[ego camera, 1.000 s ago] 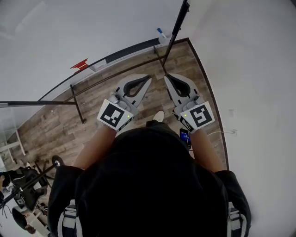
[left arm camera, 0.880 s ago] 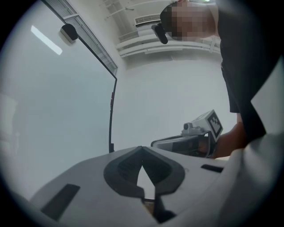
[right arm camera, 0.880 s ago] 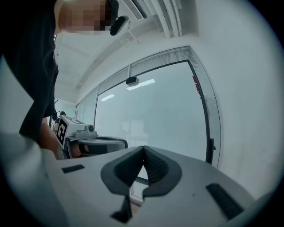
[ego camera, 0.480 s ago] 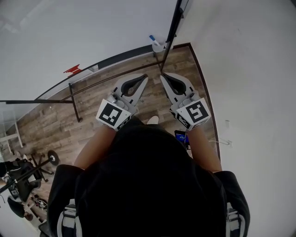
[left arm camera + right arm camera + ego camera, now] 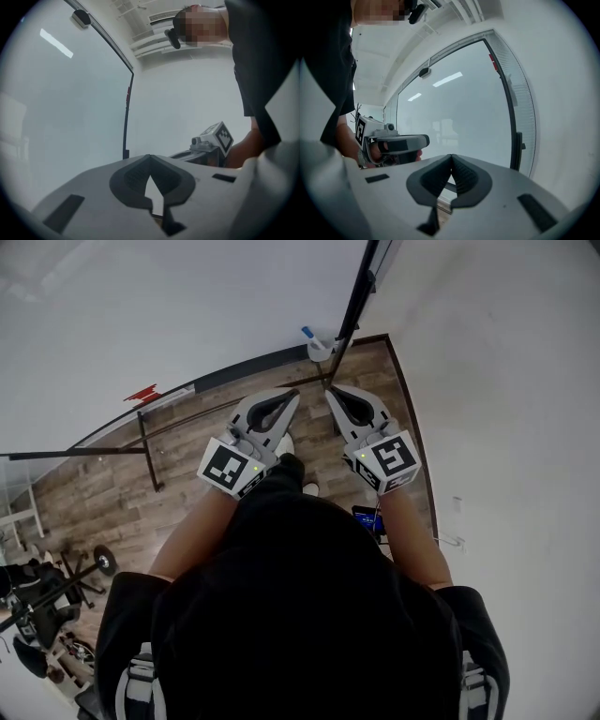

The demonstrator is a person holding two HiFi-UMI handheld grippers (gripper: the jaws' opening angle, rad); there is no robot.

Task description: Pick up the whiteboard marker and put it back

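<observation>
In the head view a blue-capped whiteboard marker (image 5: 307, 334) sticks out of a small white holder (image 5: 320, 352) at the right end of the whiteboard's tray, beside a black upright frame post (image 5: 354, 304). My left gripper (image 5: 292, 396) and right gripper (image 5: 330, 392) are held side by side, pointing at that corner and a short way from the holder. Both are shut with nothing between the jaws. In the left gripper view my left gripper (image 5: 150, 157) faces the whiteboard (image 5: 65, 108). In the right gripper view my right gripper (image 5: 451, 157) faces a frosted glass panel (image 5: 459, 117).
A red object (image 5: 142, 393) sits further left on the tray. A white wall (image 5: 506, 381) closes off the right side above a wood floor (image 5: 112, 493). A lit phone (image 5: 367, 518) lies by my right arm, and exercise gear (image 5: 56, 596) stands at the lower left.
Both grippers and the person have moved forward toward the whiteboard's right corner. The marker holder is now closer to the fingertips. The jaws stayed shut.
</observation>
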